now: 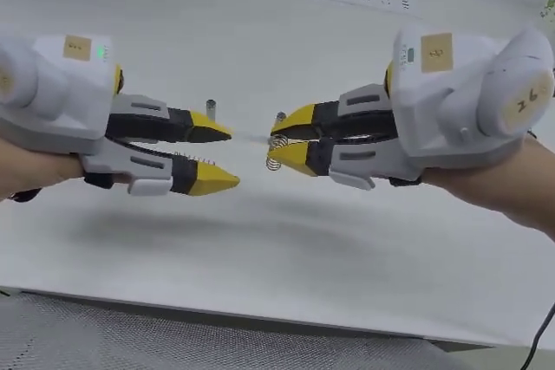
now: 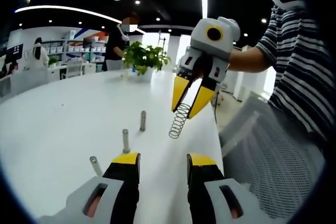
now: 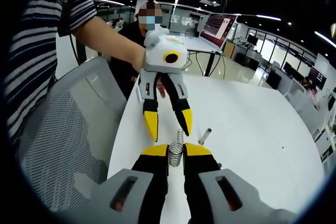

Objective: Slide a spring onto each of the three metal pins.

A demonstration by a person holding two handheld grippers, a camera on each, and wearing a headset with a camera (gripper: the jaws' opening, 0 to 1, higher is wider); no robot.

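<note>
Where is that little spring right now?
The spring is pinched in the right tongs, near the middle of the head view, above the white table and beside a metal pin.

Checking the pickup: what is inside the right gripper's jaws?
A coil spring is clamped between the yellow tips of the right gripper; most of it hangs free below them in the left gripper view. The coils between the pads are covered, so the grip's depth cannot be seen.
</note>
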